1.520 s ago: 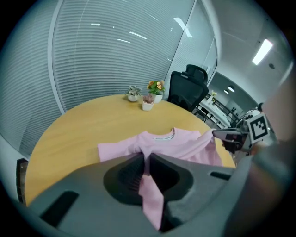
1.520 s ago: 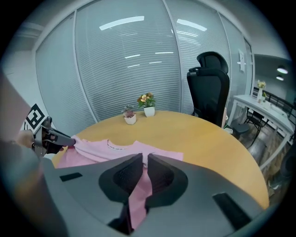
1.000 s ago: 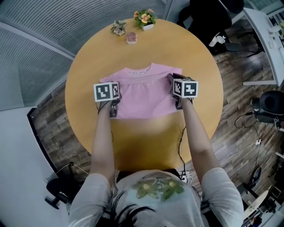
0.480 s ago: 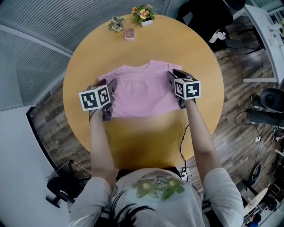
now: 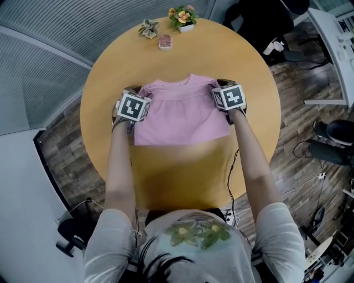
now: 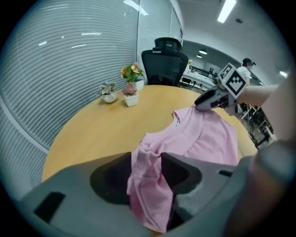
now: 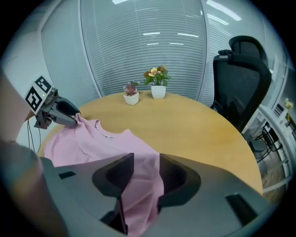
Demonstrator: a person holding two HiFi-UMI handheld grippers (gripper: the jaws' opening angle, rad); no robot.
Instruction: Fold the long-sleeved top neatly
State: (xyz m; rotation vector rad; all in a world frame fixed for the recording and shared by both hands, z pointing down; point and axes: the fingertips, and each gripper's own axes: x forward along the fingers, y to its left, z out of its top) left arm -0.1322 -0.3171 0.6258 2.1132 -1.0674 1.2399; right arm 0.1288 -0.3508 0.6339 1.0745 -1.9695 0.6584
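A pink long-sleeved top [image 5: 182, 113] lies folded into a rough square on the round wooden table [image 5: 182, 177], collar at the far side. My left gripper [image 5: 137, 94] sits at the top's left shoulder and my right gripper [image 5: 219, 85] at its right shoulder. The jaws of both have just been opening. In the left gripper view, bunched pink cloth [image 6: 150, 185] lies between the jaws of the left gripper [image 6: 147, 159], which stand apart. In the right gripper view, a fold of the top [image 7: 141, 185] runs through the gap of the right gripper [image 7: 147, 162].
At the table's far edge stand a flowering pot plant [image 5: 182, 16], a small succulent [image 5: 148, 27] and a little pink pot [image 5: 164, 41]. A black office chair [image 5: 260, 22] is behind the table. The table's near half is bare wood.
Both grippers have left the top's lower sides and moved up to its shoulders; the left one swung outward on the way. Their marker cubes have rolled.
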